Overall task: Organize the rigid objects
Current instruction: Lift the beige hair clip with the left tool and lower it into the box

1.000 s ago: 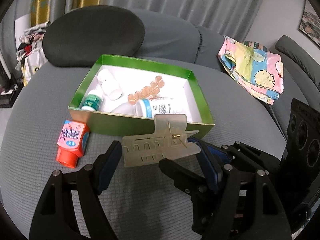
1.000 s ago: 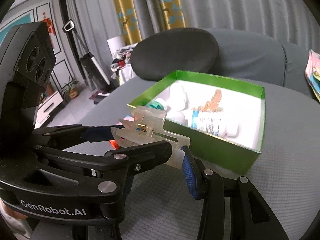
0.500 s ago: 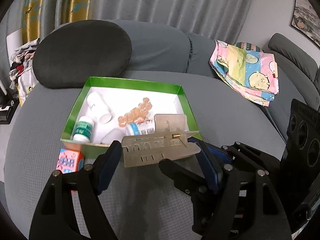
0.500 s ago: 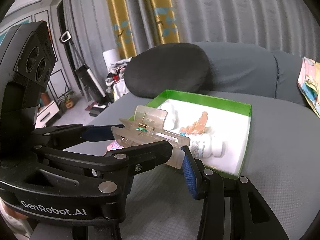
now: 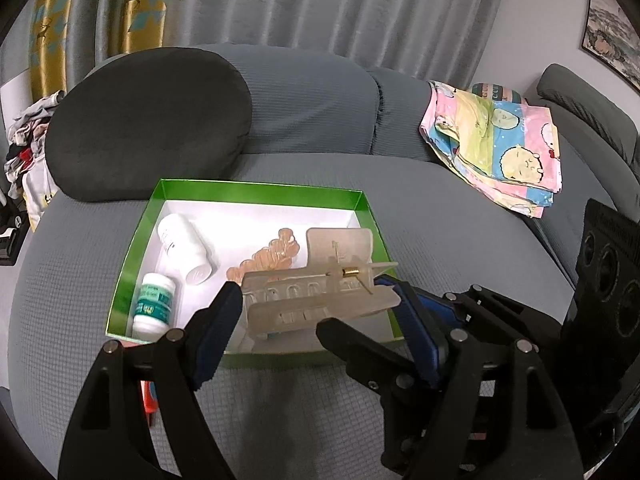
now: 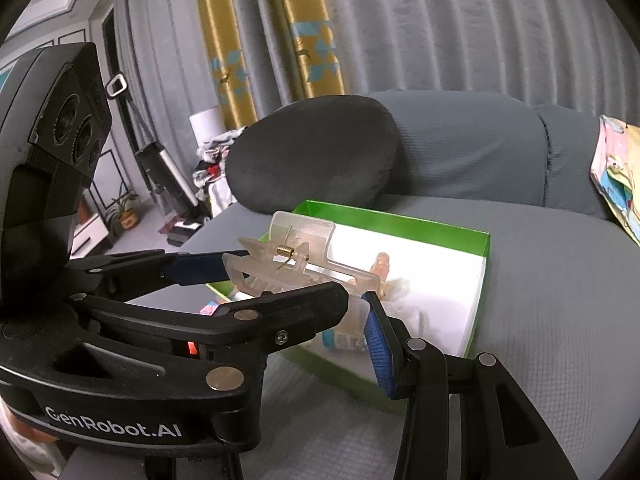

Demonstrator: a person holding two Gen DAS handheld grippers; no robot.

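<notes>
A clear plastic hair claw clip (image 5: 320, 292) is held above the near edge of a green box (image 5: 256, 190) on the grey sofa. My left gripper (image 5: 320, 300) is shut on the clip, one blue pad at each end. The clip also shows in the right wrist view (image 6: 298, 270), where my right gripper (image 6: 352, 312) stands close under it with its jaws apart; whether it touches the clip is unclear. Inside the box lie a white bottle (image 5: 184, 248), a green-labelled bottle (image 5: 154, 300) and an orange hair clip (image 5: 272, 256).
A red and blue bottle (image 5: 146, 396) lies on the sofa seat near the box's front left corner, mostly hidden by my left finger. A dark cushion (image 5: 148, 120) stands behind the box. A folded patterned cloth (image 5: 496, 144) lies at the right.
The clear clip has been lifted and carried forward from in front of the box to above its near edge. The red and blue bottle has slid behind my left finger.
</notes>
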